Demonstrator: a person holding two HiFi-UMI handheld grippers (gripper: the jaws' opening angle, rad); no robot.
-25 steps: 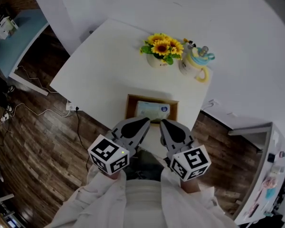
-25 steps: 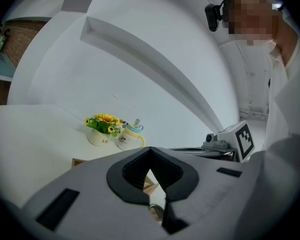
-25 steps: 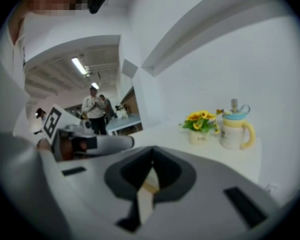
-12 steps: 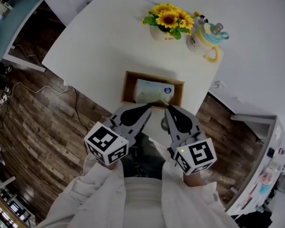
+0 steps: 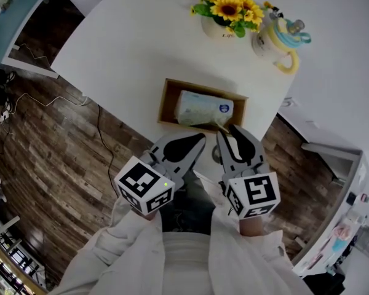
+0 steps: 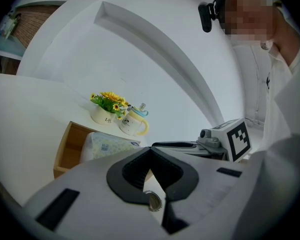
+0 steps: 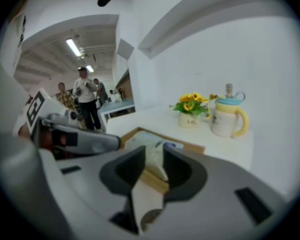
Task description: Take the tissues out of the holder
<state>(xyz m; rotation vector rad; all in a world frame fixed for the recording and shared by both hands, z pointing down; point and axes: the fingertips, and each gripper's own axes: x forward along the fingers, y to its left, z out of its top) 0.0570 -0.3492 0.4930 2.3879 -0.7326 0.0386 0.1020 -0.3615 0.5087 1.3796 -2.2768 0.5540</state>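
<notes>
A wooden holder (image 5: 168, 97) sits near the front edge of the white table (image 5: 123, 54), and a pale blue tissue pack (image 5: 203, 107) lies inside it. My left gripper (image 5: 198, 139) is shut, empty, and hovers just short of the holder's near wall. My right gripper (image 5: 234, 131) is beside it over the table's edge; its jaws are opening and nothing is between them. The left gripper view shows the holder (image 6: 65, 151) and tissue pack (image 6: 107, 145) ahead of the closed tips. Through the right gripper's (image 7: 154, 159) parted jaws I see the tissue pack (image 7: 147, 140).
A pot of sunflowers (image 5: 226, 12) and a cream, lidded jug with a yellow handle (image 5: 275, 34) stand at the table's far side by the wall. Dark wood floor with cables (image 5: 61, 121) lies to the left. People (image 7: 87, 104) stand far off in the room.
Both grippers have come a little closer to the holder's near wall. The right gripper's jaws, shut before, now stand apart. The left gripper stays shut.
</notes>
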